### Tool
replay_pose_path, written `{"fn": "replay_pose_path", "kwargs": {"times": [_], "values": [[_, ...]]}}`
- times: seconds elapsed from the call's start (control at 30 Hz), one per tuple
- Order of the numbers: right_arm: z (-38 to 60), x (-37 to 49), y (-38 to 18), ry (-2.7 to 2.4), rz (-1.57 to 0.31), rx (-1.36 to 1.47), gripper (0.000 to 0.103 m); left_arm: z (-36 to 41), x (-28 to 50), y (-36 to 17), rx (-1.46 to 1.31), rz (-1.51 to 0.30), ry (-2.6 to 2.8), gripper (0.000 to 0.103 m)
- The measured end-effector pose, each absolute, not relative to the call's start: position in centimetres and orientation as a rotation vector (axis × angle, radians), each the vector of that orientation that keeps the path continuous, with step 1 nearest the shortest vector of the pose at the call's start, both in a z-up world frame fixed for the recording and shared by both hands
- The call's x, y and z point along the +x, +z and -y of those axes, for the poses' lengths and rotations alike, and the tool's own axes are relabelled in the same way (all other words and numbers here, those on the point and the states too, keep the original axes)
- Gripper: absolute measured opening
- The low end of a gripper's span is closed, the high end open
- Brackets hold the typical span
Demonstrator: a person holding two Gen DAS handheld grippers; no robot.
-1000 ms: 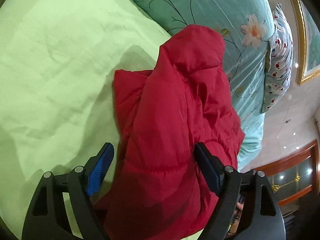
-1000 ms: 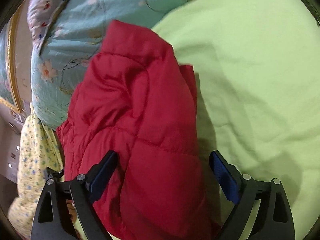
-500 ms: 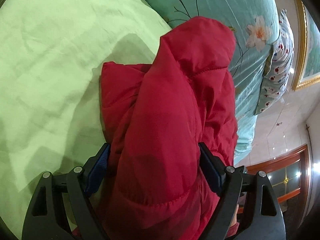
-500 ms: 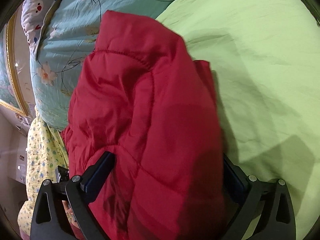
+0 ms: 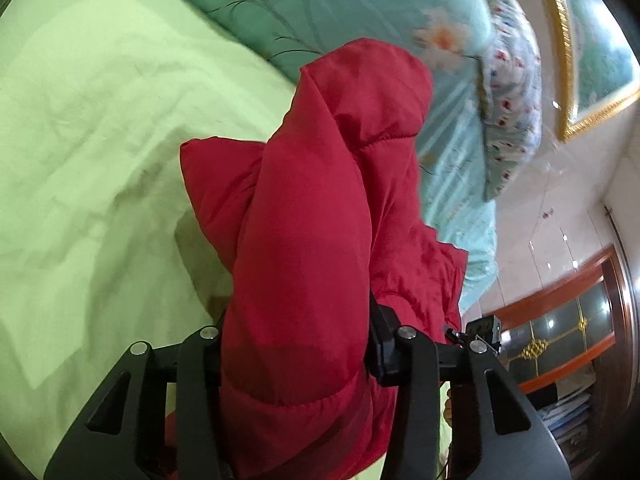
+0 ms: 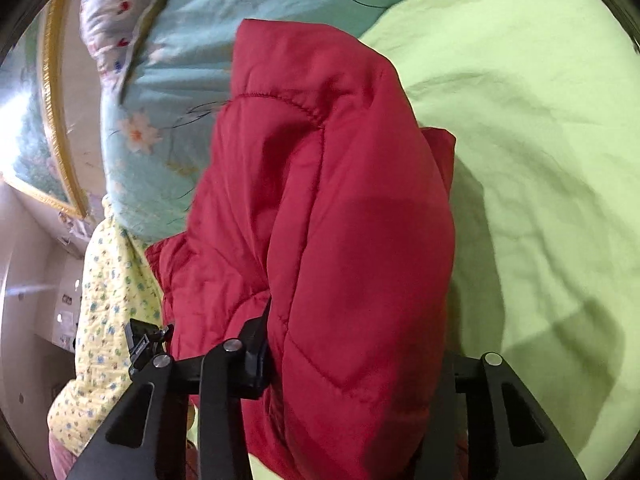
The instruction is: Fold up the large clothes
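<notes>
Clamped by left gripper (image 5: 294, 344) and right gripper (image 6: 356, 344) alike: red puffer jacket (image 5: 316, 216), bulk running straight ahead from both, neither nearer.

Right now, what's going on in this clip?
A person is folding a puffy red quilted jacket on a light green bedsheet. The left gripper and right gripper are each clamped on a thick bunch of it. A teal floral duvet lies just beyond.
</notes>
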State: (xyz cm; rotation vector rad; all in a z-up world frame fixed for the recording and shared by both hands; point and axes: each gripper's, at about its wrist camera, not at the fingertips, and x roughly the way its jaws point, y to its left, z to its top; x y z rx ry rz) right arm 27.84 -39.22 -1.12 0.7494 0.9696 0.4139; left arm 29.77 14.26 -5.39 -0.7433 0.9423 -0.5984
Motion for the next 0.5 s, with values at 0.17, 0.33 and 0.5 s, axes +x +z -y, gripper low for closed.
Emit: {"fn": "replay_pose_path", "kwargs": {"times": [0.17, 0.33, 0.5], "values": [[38.6, 23.3, 0.6, 0.453, -0.97, 0.728, 0.04, -14.8, 24.5, -3.0, -0.71, -0.925, -0.644, 0.042], [38.3, 18.6, 0.9, 0.477, -0.985, 0.743, 0.04, -16.1, 18.8, -2.7, -0.725, -0.935, -0.667, 0.042], [37.8, 14.3, 0.4, 0.493, -0.999, 0.756, 0.04, -17.0, 14.4, -3.2, -0.752, -0.958, -0.679, 0.041]]}}
